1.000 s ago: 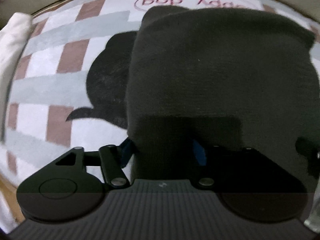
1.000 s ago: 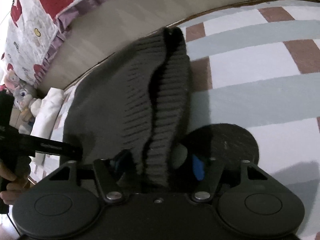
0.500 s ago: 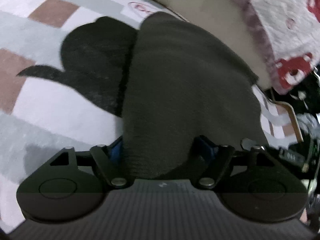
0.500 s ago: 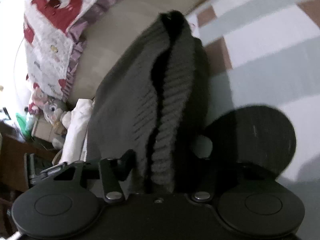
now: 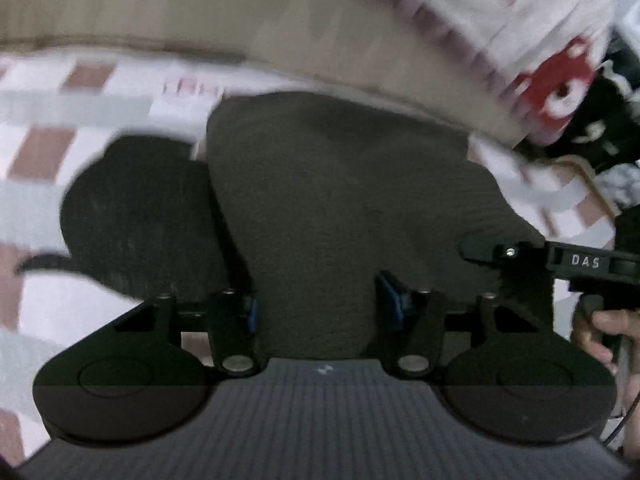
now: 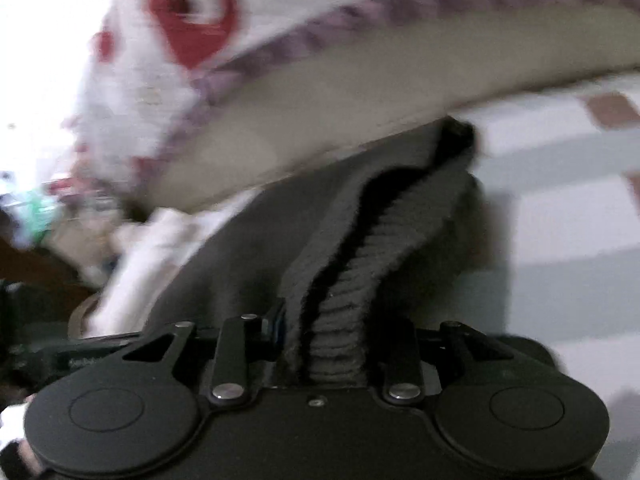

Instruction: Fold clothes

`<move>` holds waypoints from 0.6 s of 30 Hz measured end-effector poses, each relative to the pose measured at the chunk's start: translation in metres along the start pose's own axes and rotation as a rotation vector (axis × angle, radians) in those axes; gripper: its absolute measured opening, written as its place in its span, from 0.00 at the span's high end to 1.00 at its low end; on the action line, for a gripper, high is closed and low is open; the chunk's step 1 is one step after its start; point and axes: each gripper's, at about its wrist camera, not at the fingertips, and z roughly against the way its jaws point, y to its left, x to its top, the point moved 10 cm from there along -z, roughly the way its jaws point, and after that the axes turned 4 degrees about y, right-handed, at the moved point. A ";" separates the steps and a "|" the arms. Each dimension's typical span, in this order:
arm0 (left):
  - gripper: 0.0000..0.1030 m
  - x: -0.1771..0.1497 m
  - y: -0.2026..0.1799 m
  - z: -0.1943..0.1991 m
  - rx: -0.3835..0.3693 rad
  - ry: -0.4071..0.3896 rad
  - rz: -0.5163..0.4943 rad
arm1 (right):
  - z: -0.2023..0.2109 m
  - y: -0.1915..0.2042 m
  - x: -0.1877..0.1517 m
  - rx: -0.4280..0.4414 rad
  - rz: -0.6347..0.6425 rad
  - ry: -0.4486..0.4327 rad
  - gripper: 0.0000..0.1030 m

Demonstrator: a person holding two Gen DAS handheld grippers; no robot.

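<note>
**While both jaws close, a dark knit hangs between them**

With both grippers pitched downward over the checked rug (image 5: 80, 128), the dark knit garment (image 5: 340, 200) runs up toward twelve o'clock from each. Jaws of the left gripper (image 5: 316, 312) are closing with its folded edge between them. Jaws of the right gripper (image 6: 324, 344) are closing on the ribbed hem. At four o'clock in the left view, the person's hand (image 5: 604, 332) holds the right gripper.
</note>
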 end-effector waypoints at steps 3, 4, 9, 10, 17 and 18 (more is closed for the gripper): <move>0.35 -0.015 0.013 -0.021 0.106 0.108 0.033 | -0.011 -0.033 -0.009 -0.026 -0.131 0.074 0.61; 0.33 -0.017 0.017 -0.022 0.098 0.112 0.064 | -0.013 -0.037 -0.009 -0.016 -0.169 0.086 0.54; 0.30 -0.017 0.021 -0.022 -0.005 0.083 0.176 | -0.031 -0.039 -0.021 -0.024 -0.174 0.186 0.27; 0.32 -0.016 0.017 -0.020 -0.019 0.063 0.169 | -0.032 -0.040 -0.022 -0.001 -0.183 0.173 0.24; 0.66 0.008 -0.038 0.000 0.163 -0.047 -0.018 | -0.022 -0.020 -0.014 0.113 -0.126 0.065 0.64; 0.66 0.011 -0.049 0.008 0.181 -0.076 -0.036 | -0.017 -0.012 -0.010 0.113 -0.091 0.048 0.64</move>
